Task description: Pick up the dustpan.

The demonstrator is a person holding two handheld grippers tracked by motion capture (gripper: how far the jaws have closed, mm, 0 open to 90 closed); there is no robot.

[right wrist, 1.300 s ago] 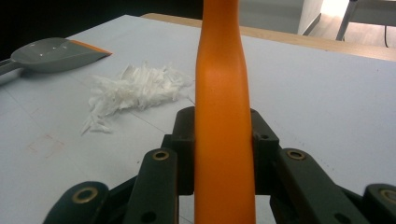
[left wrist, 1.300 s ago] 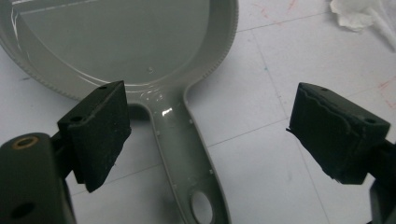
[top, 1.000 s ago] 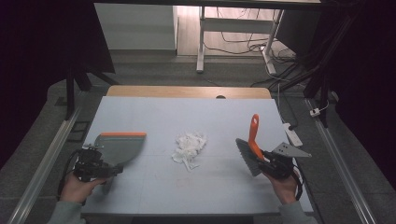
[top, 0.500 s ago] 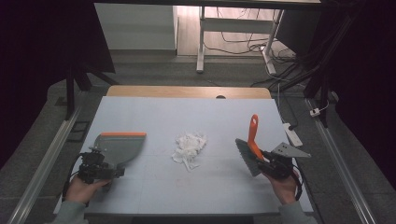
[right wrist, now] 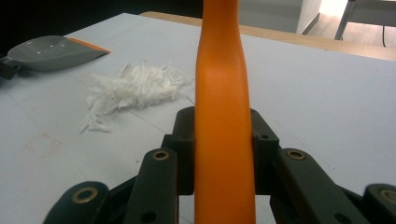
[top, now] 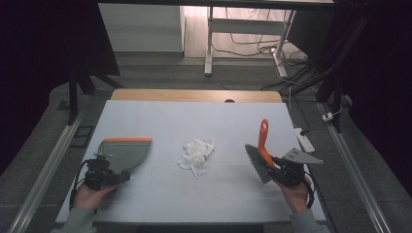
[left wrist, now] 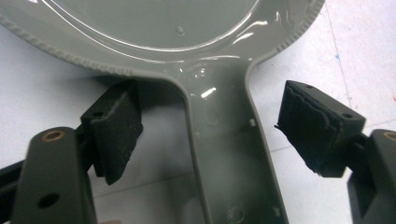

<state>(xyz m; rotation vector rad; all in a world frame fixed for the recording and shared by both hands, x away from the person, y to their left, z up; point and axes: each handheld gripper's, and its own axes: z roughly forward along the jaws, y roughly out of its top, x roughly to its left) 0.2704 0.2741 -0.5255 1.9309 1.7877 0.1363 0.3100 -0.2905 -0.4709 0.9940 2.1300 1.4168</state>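
A grey dustpan with an orange front lip lies flat on the left of the table. Its handle runs between the jaws of my left gripper. Both pads stand clear of the handle with a gap on each side; the jaws have just been closing. My right gripper is shut on the orange handle of a hand brush, held upright with its grey bristles toward the middle. A pile of white paper shreds lies between the two tools.
The pale table ends in a wooden strip at the far side. A white power strip lies off the right edge. Metal rails run along both sides, and desk legs and cables stand beyond.
My left gripper has sunk a little toward the table around the dustpan handle. The right gripper and the brush have kept still.
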